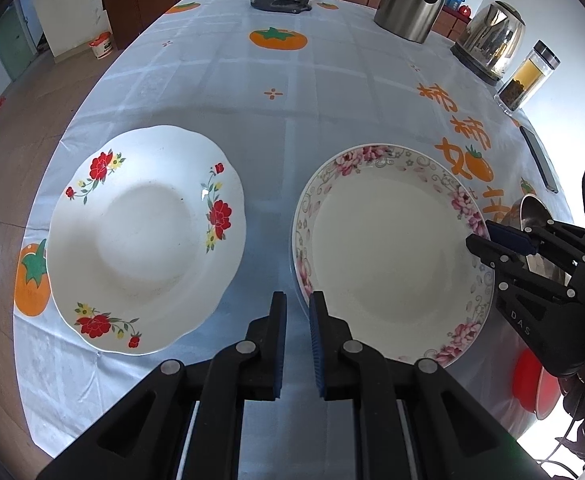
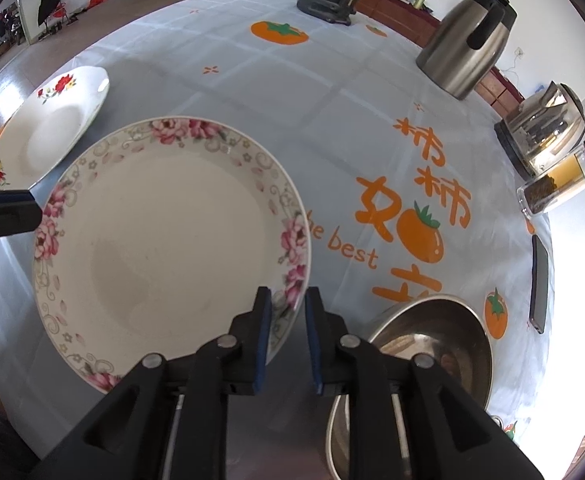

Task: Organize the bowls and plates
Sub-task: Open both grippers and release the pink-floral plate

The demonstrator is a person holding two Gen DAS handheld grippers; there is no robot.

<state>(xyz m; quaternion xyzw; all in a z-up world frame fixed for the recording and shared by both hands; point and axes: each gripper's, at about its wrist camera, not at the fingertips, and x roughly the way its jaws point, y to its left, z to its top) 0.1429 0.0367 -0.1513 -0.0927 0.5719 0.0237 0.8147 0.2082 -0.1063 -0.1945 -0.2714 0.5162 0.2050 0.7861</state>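
On tablecloth (image 2: pixel 252 92), right claw (image 2: pixel 288 300) half-open astride pink-flowered plate (image 2: pixel 164 240).

**Where everything sits on our table**

We've got two plates side by side near the front edge of the table (image 1: pixel 220 80): the scalloped plate (image 1: pixel 144 240) on the left, the round plate (image 1: pixel 392 256) on the right, close together without touching. A metal bowl (image 2: pixel 436 340) sits just right of the round plate. Along the far right we see a jug (image 1: pixel 408 0), a kettle (image 1: pixel 492 40), a jar (image 1: pixel 528 76) and a phone (image 1: pixel 538 158).
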